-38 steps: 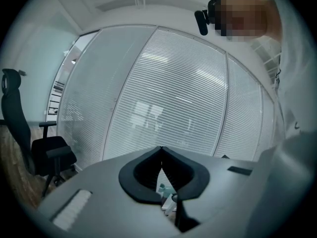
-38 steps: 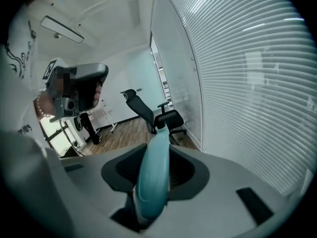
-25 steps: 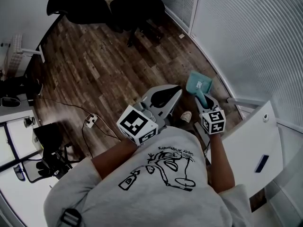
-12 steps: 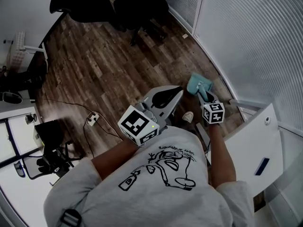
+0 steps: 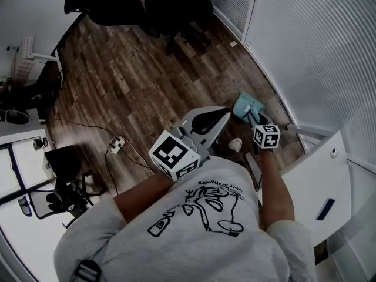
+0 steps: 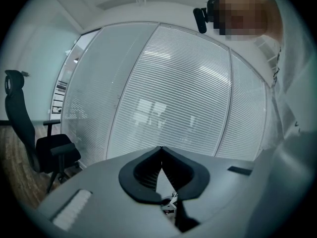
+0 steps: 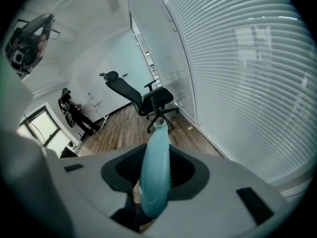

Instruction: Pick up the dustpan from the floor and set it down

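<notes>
The right claw (image 5: 257, 124) is clenched on the dustpan (image 5: 245, 106). In the right gripper view the pan's teal handle runs straight between the two dark jaws, which press on it from either side, and it pokes out ahead of them. From the head view the wide teal pan lies just beyond this claw's tip, low over the wooden floor (image 5: 117, 81). Whether it rests on the boards or hangs a little above them cannot be told. A wall of white blinds (image 5: 317, 51) rises close on the far side of the pan, to the right of the claw.

The left claw (image 5: 220, 113) is clenched on nothing. In its own view the jaw tips meet, and only the blinds show through the gap behind them. It sits beside the right claw, near it but apart, and clear of the dustpan.

A shoe (image 5: 235, 144) shows on the floor between the two claws, nearer the person. A white door (image 5: 311, 175) stands to the right of the right claw. Two black office chairs (image 5: 176, 4) stand well ahead of both claws, and a power strip (image 5: 117, 141) with its cable lies on the floor to the left of the left claw.
</notes>
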